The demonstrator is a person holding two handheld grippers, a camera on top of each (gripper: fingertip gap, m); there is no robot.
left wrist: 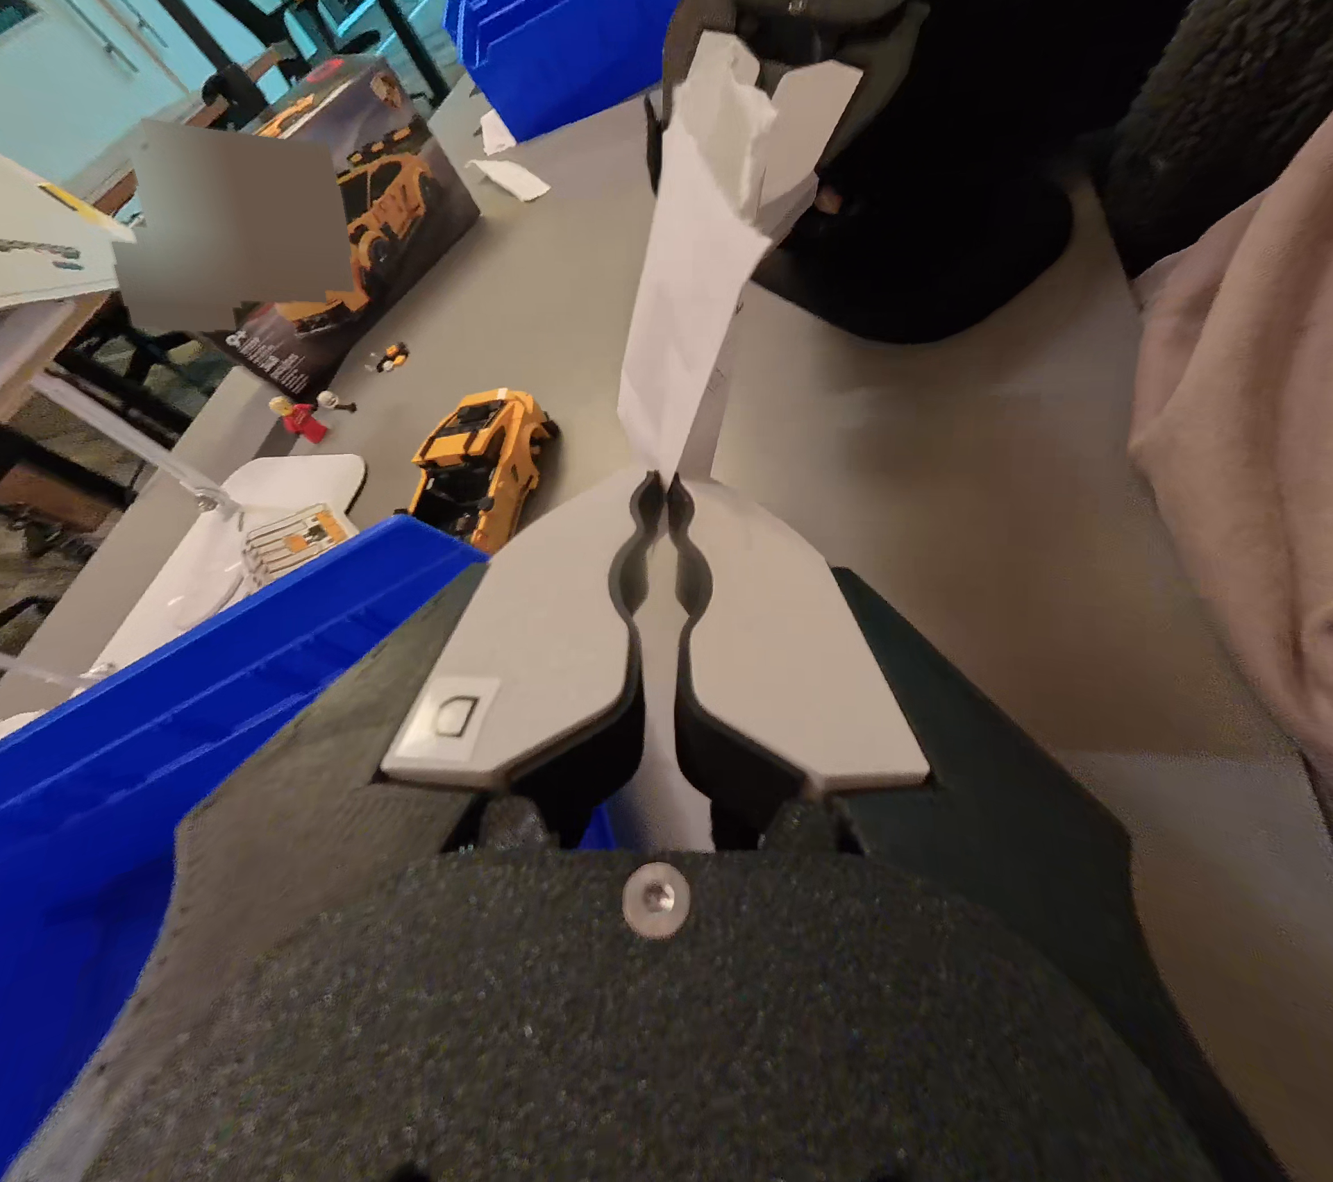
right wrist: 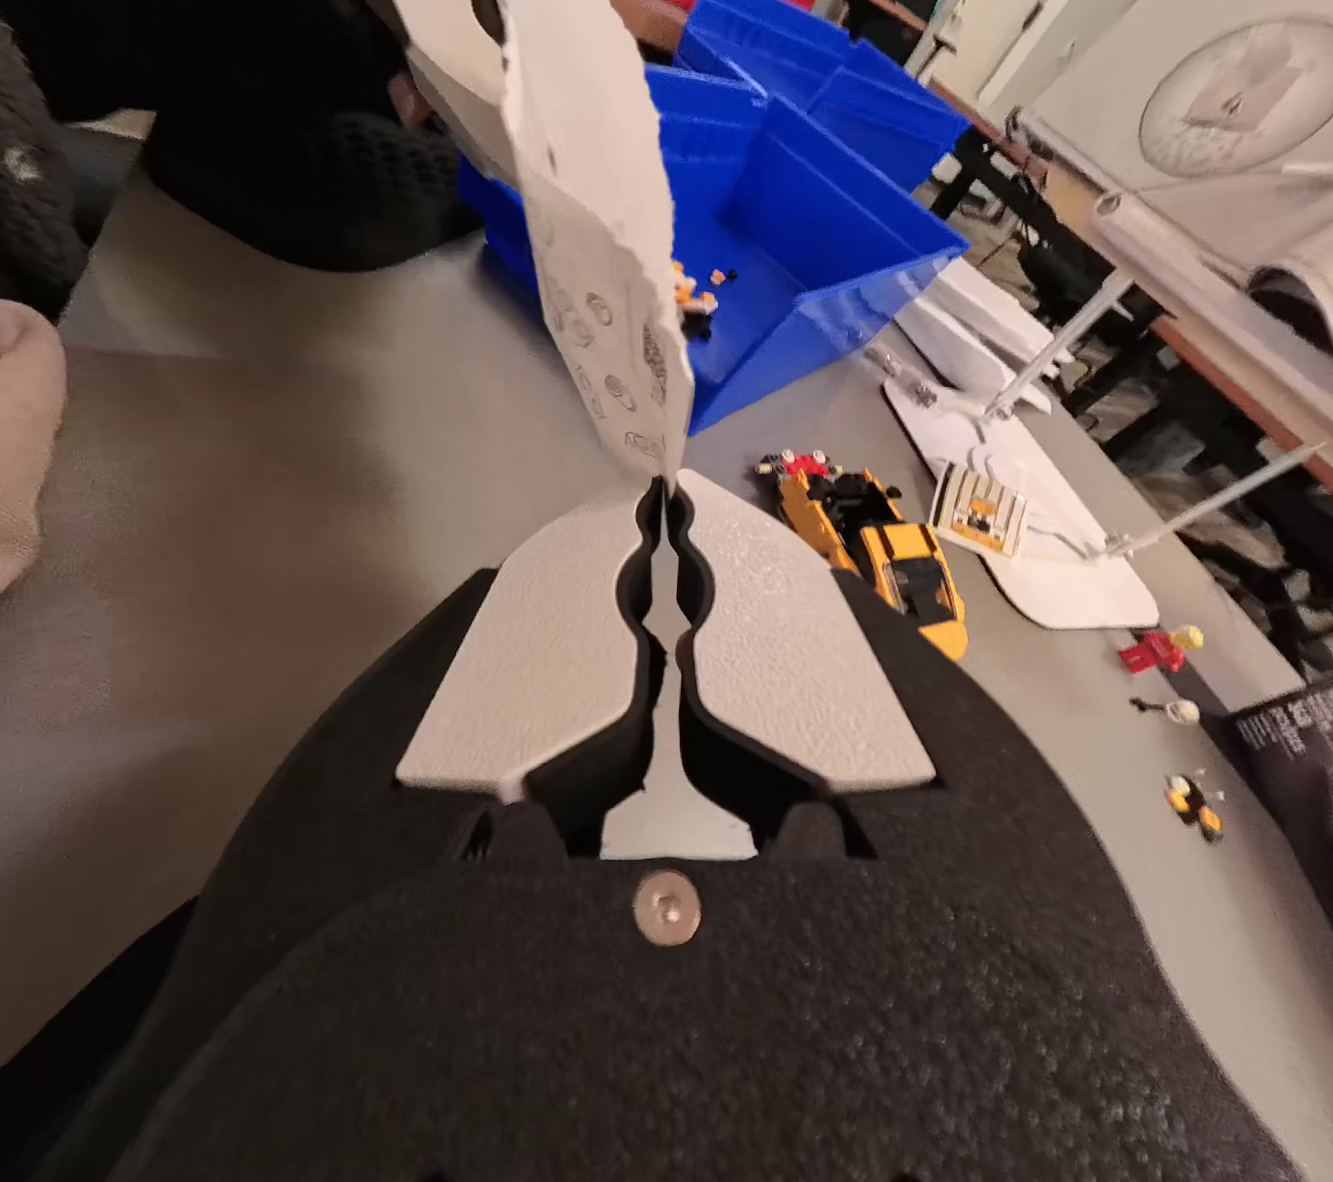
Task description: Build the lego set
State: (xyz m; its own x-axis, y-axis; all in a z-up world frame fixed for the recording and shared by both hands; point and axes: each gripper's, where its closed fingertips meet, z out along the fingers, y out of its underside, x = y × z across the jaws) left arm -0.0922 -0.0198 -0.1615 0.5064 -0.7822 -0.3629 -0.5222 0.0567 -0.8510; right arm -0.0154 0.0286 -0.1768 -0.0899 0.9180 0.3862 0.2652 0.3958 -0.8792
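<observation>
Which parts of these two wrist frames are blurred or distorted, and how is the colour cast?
Left wrist view: fisheye stretch toward the edges, the blue bin smeared; the paper bag and left gripper fairly sharp; teal cast on the background room. Right wrist view: motion blur on the paper bag and the minifigure; warmer light, and the orange car readable beside the right gripper.

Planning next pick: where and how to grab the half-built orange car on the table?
Grip the orange car across its long flanks mid-body, coming from above. It rests flat on the grey table, with bare table along the side that shows. Its black-and-red end looks unfinished, probably fragile.
</observation>
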